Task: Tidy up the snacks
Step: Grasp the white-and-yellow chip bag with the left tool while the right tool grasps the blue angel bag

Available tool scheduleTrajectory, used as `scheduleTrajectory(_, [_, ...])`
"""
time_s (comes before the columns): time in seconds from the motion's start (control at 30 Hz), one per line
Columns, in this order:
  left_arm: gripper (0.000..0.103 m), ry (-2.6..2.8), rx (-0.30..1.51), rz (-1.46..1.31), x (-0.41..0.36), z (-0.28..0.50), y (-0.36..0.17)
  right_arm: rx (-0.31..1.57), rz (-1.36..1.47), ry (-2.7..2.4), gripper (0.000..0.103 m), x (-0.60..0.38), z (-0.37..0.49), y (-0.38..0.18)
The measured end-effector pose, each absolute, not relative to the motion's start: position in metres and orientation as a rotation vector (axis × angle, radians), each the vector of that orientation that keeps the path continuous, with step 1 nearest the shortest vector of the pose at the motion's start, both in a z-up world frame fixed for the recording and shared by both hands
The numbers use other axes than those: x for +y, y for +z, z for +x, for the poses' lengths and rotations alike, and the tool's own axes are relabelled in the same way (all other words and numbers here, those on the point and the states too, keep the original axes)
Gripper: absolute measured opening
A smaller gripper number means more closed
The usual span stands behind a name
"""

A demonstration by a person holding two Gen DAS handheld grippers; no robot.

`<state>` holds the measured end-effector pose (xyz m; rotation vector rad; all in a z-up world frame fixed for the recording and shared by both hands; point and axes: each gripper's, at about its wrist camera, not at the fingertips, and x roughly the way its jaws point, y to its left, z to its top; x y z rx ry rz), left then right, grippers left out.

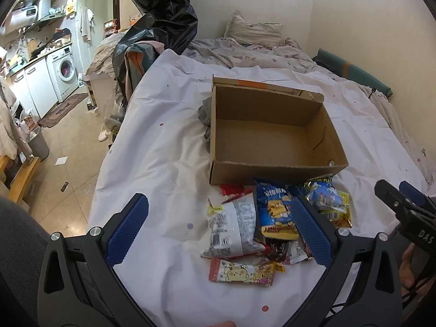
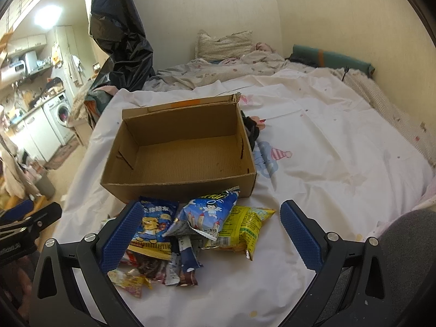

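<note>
Snack pile sits loose on the white bed sheet, just in front of the near wall of the cardboard box, some packets touching or nearly touching that wall. Nothing sorted yet: box is empty in both views, bare corrugated floor visible, no packet inside. So the task looks to be at its very start, every snack still to move.

Pile contents, overlapping and untidy: white-and-grey bag on the left, blue cartoon bag in the middle, blue castle-print bag leaning on a yellow bag, pink bear-print packet nearest the camera, a red packet partly buried by the box, plus small dark wrappers underneath that are too jumbled to tell apart.

Left gripper has its jaws spread wide, hovering over the pile's left half, holding nothing. Right gripper is likewise spread wide, straddling the castle and yellow bags from above, empty. Whether either pad touches a packet cannot be told.

Box is open-topped, back flap upright with an orange strip. A dark crumpled cloth lies against the box's outer side, not in it. Beyond: rumpled bedding, pillow, black plastic bag, kitchen with washing machine off to the left.
</note>
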<state>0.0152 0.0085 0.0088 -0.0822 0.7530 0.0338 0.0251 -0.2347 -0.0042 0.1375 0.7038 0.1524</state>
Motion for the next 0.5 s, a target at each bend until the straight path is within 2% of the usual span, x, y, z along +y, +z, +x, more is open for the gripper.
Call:
scheduleTrajectory(0.23, [0.103,0.071,0.865,-0.075,0.027,0.057,0.010,0.802,0.236,0.265,0.103,-0.258,0.059,-0.003])
scheduleTrajectory(0.37, [0.102,0.035,1.045,-0.165,0.046,0.089,-0.021,0.856,0.322,0.210,0.103,-0.272,0.066,-0.023])
scheduleTrajectory(0.47, [0.099,0.036,1.178,-0.269,0.058,0.103,-0.057,0.902,0.398,0.203,0.103,-0.278,0.069,-0.035])
scheduleTrajectory(0.5, [0.095,0.030,1.214,-0.292,0.058,0.104,-0.067,0.900,0.394,0.198,0.103,-0.277,0.068,-0.035])
